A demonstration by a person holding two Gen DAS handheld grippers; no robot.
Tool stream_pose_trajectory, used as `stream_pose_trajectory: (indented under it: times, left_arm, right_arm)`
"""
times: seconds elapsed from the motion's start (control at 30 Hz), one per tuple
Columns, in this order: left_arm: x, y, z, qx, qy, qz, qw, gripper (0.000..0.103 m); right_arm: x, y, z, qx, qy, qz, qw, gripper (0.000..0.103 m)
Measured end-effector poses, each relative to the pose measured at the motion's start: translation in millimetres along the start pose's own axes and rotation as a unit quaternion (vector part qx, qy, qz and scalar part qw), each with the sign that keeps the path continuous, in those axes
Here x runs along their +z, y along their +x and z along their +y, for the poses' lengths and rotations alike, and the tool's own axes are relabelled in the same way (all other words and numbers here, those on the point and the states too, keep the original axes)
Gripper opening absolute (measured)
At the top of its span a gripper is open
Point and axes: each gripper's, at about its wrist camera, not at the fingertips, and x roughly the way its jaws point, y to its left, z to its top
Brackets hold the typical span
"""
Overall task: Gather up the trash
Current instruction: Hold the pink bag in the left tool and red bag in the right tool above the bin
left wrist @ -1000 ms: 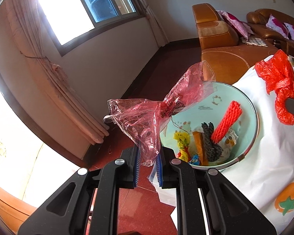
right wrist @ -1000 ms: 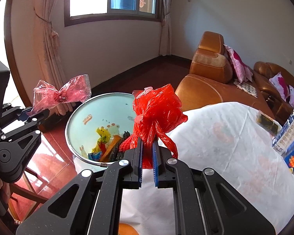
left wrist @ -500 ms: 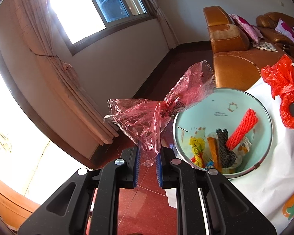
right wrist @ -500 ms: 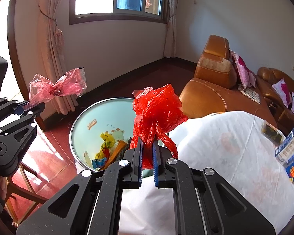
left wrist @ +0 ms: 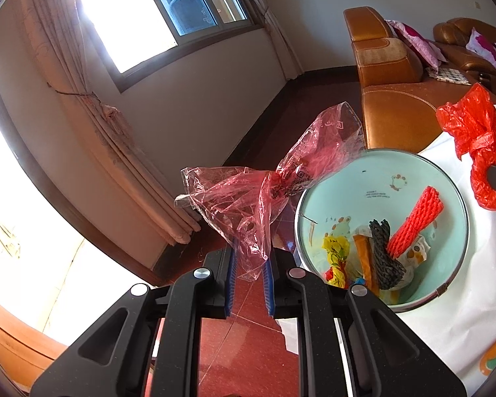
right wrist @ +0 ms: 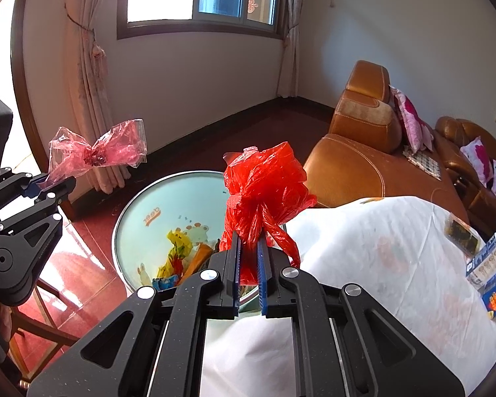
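My left gripper (left wrist: 249, 254) is shut on a clear pink plastic bag (left wrist: 268, 185), knotted in the middle, held in the air left of a pale green basin (left wrist: 446, 178). It also shows in the right wrist view (right wrist: 96, 152). My right gripper (right wrist: 248, 248) is shut on a crumpled red plastic bag (right wrist: 264, 185), held above the basin's near rim (right wrist: 125, 218). The red bag also shows in the left wrist view (left wrist: 476, 142). The basin holds several scraps, among them a red foam net (left wrist: 416, 221) and a black net (left wrist: 383, 258).
The basin sits at the edge of a table with a white printed cloth (right wrist: 380, 264). Snack boxes (right wrist: 492, 264) lie at the cloth's right side. A brown leather sofa (right wrist: 363, 152) stands behind. Red tiled floor (left wrist: 248, 337) lies below my left gripper.
Both grippers have risen slightly and drawn back from the basin, each still holding its bag. The basin looks a little farther and lower in both views.
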Motion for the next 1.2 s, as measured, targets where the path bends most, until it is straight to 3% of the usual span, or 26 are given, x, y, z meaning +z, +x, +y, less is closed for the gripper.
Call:
stream_pose_trajectory:
  times: [1.2]
  left_arm:
    - [19,25,-16,0.01,0.036,-0.001,0.9993,0.014]
  right_arm:
    - [17,40,-18,-0.012,-0.002,0.033,0.999,0.009]
